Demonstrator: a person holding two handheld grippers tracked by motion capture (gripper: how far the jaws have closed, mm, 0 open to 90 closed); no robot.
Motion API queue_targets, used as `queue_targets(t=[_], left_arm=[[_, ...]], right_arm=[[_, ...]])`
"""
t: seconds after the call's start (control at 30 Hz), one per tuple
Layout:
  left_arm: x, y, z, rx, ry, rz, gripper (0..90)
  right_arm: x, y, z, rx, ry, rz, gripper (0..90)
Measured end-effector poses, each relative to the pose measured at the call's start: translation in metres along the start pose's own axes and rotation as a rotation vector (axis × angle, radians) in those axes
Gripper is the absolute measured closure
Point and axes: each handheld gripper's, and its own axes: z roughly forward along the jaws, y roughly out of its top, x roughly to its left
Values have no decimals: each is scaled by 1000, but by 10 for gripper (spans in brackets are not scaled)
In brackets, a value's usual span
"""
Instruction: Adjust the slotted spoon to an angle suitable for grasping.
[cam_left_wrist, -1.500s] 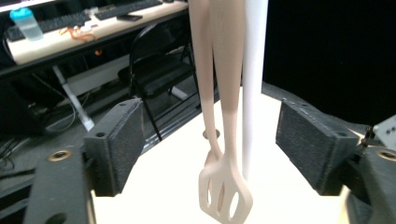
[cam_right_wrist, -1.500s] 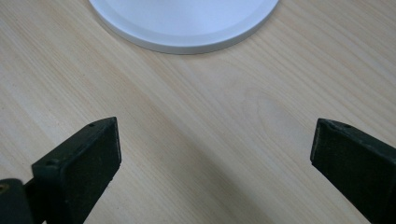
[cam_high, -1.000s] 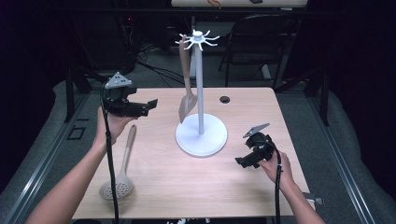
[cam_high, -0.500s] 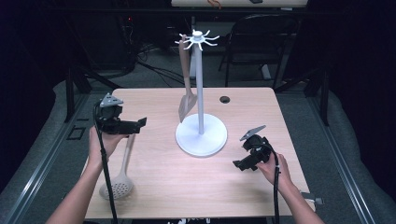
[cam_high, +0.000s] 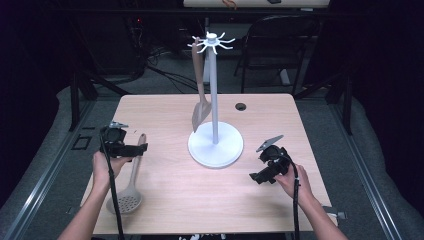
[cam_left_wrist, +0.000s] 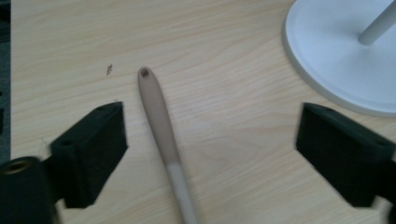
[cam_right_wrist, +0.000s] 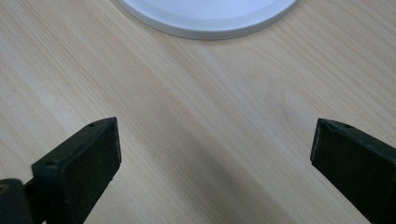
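- Skimmer (cam_high: 131, 186) lies flat on table (cam_high: 165, 107); handle (cam_left_wrist: 161, 123) runs up between the left gripper (cam_left_wrist: 210, 149) jaws, nearer the left jaw, touching neither.
- Left gripper (cam_high: 134, 149) now sits lower than a second ago, close over the handle's upper part; jaws have just been narrowing slightly, yet stand wide, with nothing pressed.
- Reading: descent done or nearly so; next comes the clamp on the handle, then likely a lift toward the stand (cam_high: 215, 145), where a spatula (cam_high: 200, 107) already hangs.
- Handle is off-centre between the pads, so closing may nudge it sideways.
- Right gripper (cam_right_wrist: 212, 161) unmoved, jaws apart over bare wood, stand base (cam_right_wrist: 205, 16) beyond its tips.
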Motion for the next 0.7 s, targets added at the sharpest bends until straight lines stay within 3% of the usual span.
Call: queue_targets(t=[0.03, 0.1, 0.27, 0.33, 0.57, 0.7], left_arm=[[2, -3, 4, 16, 0, -15, 160], [6, -7, 12, 53, -41, -32, 199], [10, -18, 31, 144, -35, -34, 344], [12, -21, 37, 181, -22, -12, 403], [24, -30, 51, 264, -55, -34, 599], [26, -31, 55, 295, -63, -23, 658]], right_arm=[[0, 0, 0, 2, 0, -2, 14], [2, 0, 1, 0, 2, -3, 14], [1, 1, 2, 14, -2, -7, 16], [1, 0, 2, 13, 0, -4, 19], [0, 0, 2, 31, -7, -8, 23], [1, -1, 2, 25, -12, -3, 25]])
